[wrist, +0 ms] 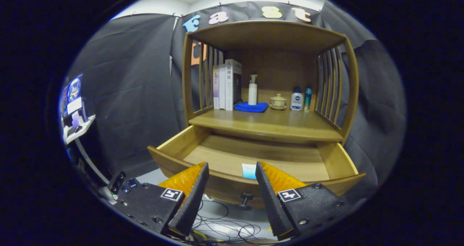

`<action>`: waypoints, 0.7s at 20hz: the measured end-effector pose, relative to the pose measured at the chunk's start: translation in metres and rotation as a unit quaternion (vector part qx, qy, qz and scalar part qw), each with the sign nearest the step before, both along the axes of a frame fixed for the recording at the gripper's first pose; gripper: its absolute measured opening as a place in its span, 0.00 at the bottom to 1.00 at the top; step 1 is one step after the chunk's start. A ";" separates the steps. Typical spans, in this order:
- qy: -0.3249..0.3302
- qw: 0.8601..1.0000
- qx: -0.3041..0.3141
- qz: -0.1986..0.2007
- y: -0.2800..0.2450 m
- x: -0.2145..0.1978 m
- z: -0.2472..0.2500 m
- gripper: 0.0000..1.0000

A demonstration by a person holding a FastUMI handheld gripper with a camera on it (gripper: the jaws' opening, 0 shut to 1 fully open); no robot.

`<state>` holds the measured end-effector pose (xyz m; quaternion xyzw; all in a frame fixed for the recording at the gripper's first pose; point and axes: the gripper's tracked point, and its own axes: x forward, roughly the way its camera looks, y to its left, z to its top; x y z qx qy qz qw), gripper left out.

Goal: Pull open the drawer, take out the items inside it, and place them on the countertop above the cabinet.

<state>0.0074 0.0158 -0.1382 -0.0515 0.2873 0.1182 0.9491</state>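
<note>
The wooden drawer (337, 159) stands pulled out below the countertop (268, 124) of the cabinet. A small pale blue-and-white item (248, 170) lies inside it against the front wall, just beyond my fingertips and partly hidden by that wall. My gripper (232, 168) hovers open above the drawer's front edge, nothing between its fingers. The drawer's dark knob (245, 199) shows below, between the fingers.
On the countertop stand books (227, 84), a pump bottle (252, 90) on a blue cloth (251, 107), a lidded cup (278, 101) and two small bottles (301, 99), all at the back. Slatted sides flank the shelf. Cables (224, 228) lie on the floor; a screen stand (74, 108) is at left.
</note>
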 end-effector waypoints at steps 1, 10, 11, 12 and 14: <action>0.019 1.000 0.002 0.001 0.001 0.008 0.000 0.82; 0.240 0.970 -0.033 -0.021 -0.009 0.057 -0.057 0.83; 0.259 0.965 -0.034 -0.029 -0.012 0.060 -0.063 0.83; 0.279 0.959 -0.037 -0.036 -0.016 0.063 -0.070 0.83; 0.314 0.947 -0.043 -0.050 -0.020 0.068 -0.083 0.83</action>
